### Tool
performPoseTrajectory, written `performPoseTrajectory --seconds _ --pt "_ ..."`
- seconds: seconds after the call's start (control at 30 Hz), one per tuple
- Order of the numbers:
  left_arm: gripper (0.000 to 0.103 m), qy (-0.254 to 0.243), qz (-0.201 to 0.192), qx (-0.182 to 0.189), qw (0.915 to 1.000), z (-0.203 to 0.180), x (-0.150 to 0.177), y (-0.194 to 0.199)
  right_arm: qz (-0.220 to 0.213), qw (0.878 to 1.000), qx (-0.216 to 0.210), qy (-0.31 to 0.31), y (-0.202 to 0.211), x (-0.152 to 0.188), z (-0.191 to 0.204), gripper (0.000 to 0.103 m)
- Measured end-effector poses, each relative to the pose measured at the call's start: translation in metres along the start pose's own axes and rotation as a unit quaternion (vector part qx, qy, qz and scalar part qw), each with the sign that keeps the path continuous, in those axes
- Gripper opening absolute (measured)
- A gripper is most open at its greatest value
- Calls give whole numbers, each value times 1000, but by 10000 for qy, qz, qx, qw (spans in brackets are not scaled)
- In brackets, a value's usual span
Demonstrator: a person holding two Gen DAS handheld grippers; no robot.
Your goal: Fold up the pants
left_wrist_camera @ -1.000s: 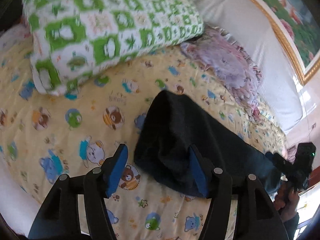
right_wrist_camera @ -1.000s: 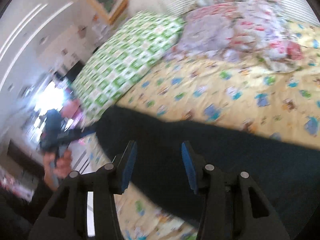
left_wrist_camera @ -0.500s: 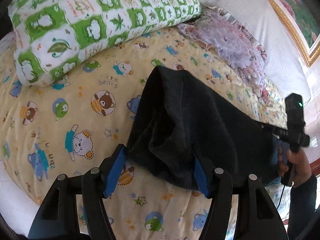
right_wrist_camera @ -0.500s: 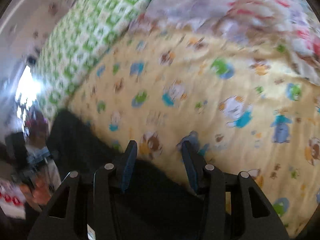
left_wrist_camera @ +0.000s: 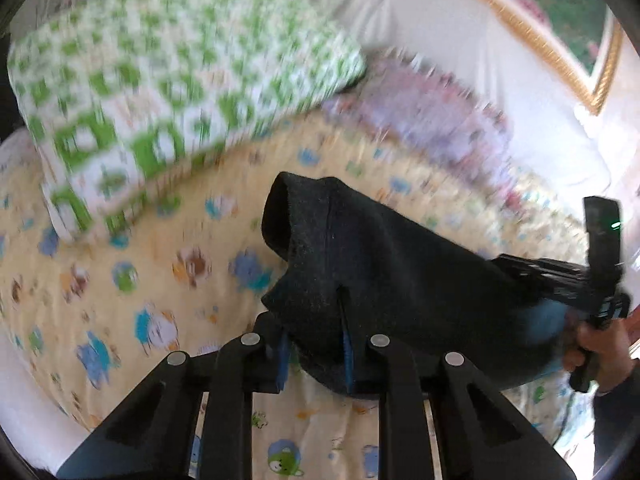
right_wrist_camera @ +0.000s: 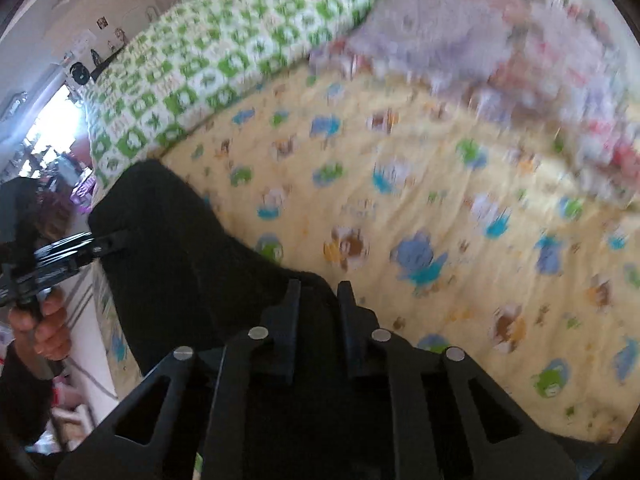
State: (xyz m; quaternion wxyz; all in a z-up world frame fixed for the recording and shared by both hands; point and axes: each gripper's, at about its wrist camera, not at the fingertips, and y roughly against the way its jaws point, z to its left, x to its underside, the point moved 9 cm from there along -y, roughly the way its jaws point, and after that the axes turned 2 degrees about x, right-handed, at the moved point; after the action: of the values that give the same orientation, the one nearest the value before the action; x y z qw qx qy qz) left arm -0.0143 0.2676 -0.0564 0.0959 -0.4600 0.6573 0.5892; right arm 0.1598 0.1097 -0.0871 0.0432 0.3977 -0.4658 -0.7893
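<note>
Dark pants [left_wrist_camera: 372,256] hang stretched between my two grippers above a yellow cartoon-print bed sheet [left_wrist_camera: 152,264]. My left gripper [left_wrist_camera: 316,344] is shut on one end of the pants, the cloth bunched between its blue pads. My right gripper [right_wrist_camera: 318,300] is shut on the other end of the pants [right_wrist_camera: 172,248]. The right gripper also shows at the right edge of the left wrist view [left_wrist_camera: 592,280], and the left gripper shows at the left edge of the right wrist view [right_wrist_camera: 60,260].
A green-and-white checked pillow [left_wrist_camera: 168,88] lies at the head of the bed. A crumpled purple and pink blanket [right_wrist_camera: 500,52] lies beside it. A white headboard [left_wrist_camera: 460,52] and a gold-framed picture [left_wrist_camera: 560,20] are behind. The bed's edge is at the left [right_wrist_camera: 96,320].
Both grippers went from open to shut on the pants' ends. The pants have lifted off the sheet. Both views are blurred from motion.
</note>
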Motion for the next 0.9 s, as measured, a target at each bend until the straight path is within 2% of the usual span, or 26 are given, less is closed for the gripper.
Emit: performPoseTrajectory --seconds 0.03,0.1,0.17,0.27,0.3,0.37,0.4,0.43,0.47,0.57,0.67,0.7,0.8,0.9 --pt "19 -58 -82 -20 9999 -1 -5 3 -137 9998 138 58 5 -5 -1 10" --pt "19 -206 -153 -113 9996 1 -10 2 -506 9971 520 220 12 -20 -1 10" --pt "19 -197 8 -220 9996 10 -7 -14 -677 9954 657 137 10 -28 -2 10" --pt "23 -65 303 -289 9991 24 4 -39 -525 9968 575 -204 -13 -23 -10 10" --pt "26 -24 339 -280 9990 28 6 -43 -448 9968 564 -359 -23 -19 -15 13" --pt "43 26 295 -353 9989 33 5 -38 -449 9955 499 -667 -32 -12 -24 23" --pt "48 50 230 -453 9987 37 3 -32 -564 9939 469 -827 -29 -11 -29 37" --pt "56 66 171 -544 9984 40 2 -27 -639 9922 513 -938 -24 -10 -32 43" --pt "58 80 133 -564 9983 42 0 -22 -751 9901 535 -1062 -17 -9 -36 43" --pt "58 75 39 -582 9983 39 -2 -10 -1218 9795 478 -1535 18 -7 -49 43" --pt "60 -70 -206 -961 9951 33 -12 5 -1573 9685 468 -1871 55 3 -63 44" --pt "60 -91 -331 -1001 9944 29 -17 13 -1634 9663 498 -1926 61 5 -66 49" --pt "67 2 -606 -905 9940 21 -31 32 -1791 9557 604 -2259 92 25 -81 54" --pt "68 -56 -551 -590 9967 1 -36 32 -1969 9438 742 -2549 124 56 -99 54"
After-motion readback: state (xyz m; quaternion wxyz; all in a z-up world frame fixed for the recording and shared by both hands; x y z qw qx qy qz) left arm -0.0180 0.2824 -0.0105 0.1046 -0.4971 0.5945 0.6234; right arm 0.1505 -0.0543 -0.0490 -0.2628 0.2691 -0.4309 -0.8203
